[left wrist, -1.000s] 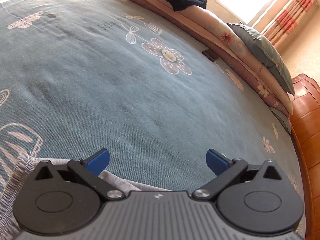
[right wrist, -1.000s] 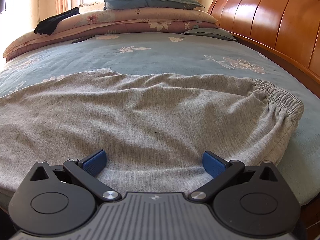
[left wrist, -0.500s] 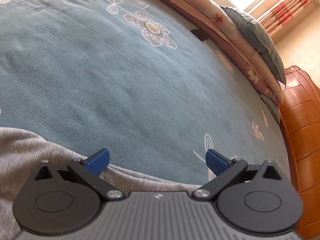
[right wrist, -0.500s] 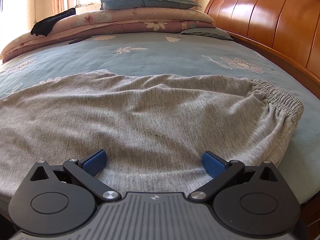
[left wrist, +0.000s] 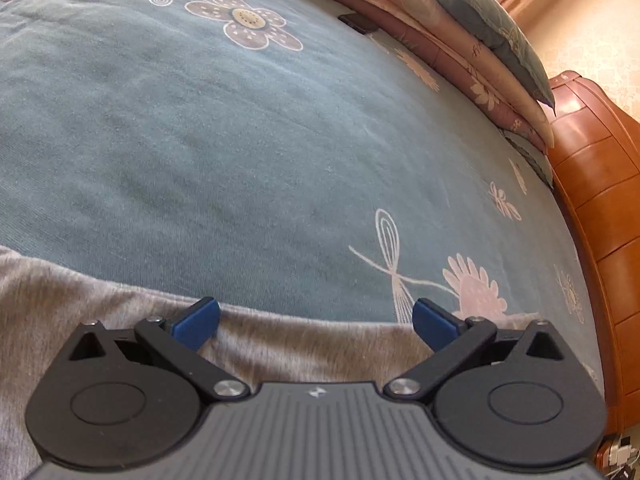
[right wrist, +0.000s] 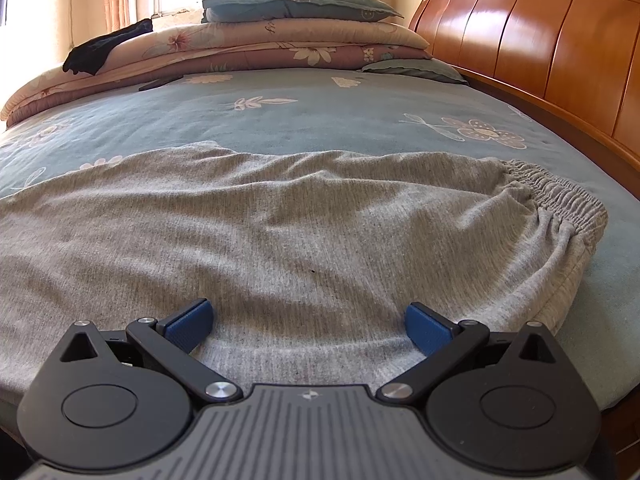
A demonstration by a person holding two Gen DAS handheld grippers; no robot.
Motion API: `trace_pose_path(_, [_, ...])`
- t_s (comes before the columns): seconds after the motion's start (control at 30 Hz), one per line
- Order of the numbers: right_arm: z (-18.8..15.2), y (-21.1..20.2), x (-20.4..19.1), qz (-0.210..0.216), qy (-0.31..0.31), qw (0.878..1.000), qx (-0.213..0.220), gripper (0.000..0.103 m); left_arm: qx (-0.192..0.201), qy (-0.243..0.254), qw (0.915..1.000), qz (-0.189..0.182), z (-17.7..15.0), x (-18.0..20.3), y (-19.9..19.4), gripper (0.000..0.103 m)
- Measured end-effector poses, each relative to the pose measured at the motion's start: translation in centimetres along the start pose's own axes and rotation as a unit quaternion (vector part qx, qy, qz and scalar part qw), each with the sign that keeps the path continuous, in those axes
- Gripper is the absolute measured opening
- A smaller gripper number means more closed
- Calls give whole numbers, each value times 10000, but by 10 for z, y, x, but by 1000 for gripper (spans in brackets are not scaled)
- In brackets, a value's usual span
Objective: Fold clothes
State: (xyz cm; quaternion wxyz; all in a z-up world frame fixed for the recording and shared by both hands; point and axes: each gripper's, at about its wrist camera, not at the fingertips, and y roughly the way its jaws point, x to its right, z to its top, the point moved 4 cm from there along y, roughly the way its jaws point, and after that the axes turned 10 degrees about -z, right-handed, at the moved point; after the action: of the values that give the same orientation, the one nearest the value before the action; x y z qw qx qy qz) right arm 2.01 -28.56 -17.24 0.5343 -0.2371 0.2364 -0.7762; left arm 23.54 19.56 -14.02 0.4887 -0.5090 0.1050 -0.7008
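Covering most of both views, the bed (right wrist: 320,120) carries grey trousers (right wrist: 280,232) spread flat across its near edge, with the elastic waistband (right wrist: 560,192) at 3 o'clock in the right view. Bedding (right wrist: 280,44) is stacked at 12 o'clock, a dark garment (right wrist: 104,46) at 10 o'clock, and the headboard (right wrist: 540,40) at 2 o'clock. No crease or doubled layer shows, so folding appears not yet begun; every fold is judged outstanding. Left gripper (left wrist: 314,322) hangs over the trousers' far hem at 6 o'clock, jaws spread wide, gripping nothing. Right gripper (right wrist: 308,324) sits low over the cloth near the waistband, jaws likewise wide apart and empty; whether its fingertips (right wrist: 188,324) graze the fabric cannot be told.
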Motion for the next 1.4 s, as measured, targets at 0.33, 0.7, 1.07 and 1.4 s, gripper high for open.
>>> trace_pose_path(0.33, [0,0,-1,-24,26,10000,31,103,-655,484,9965,-197,-40,62,0,102])
trace_pose_path(0.7, [-2,-1,0,-4,30,9999,103,103,-761,911,9929,-34,-40,106,34,102])
trace_pose_path(1.07, [-4,-2,2,87,-7,9997,235,103,-1341,1084,9850,106,-101,117,8,102])
trace_pose_path(1.4, [-5,-3,2,87,8,9996,285,103,-1474,777,9860,-58,-122,102,9,102])
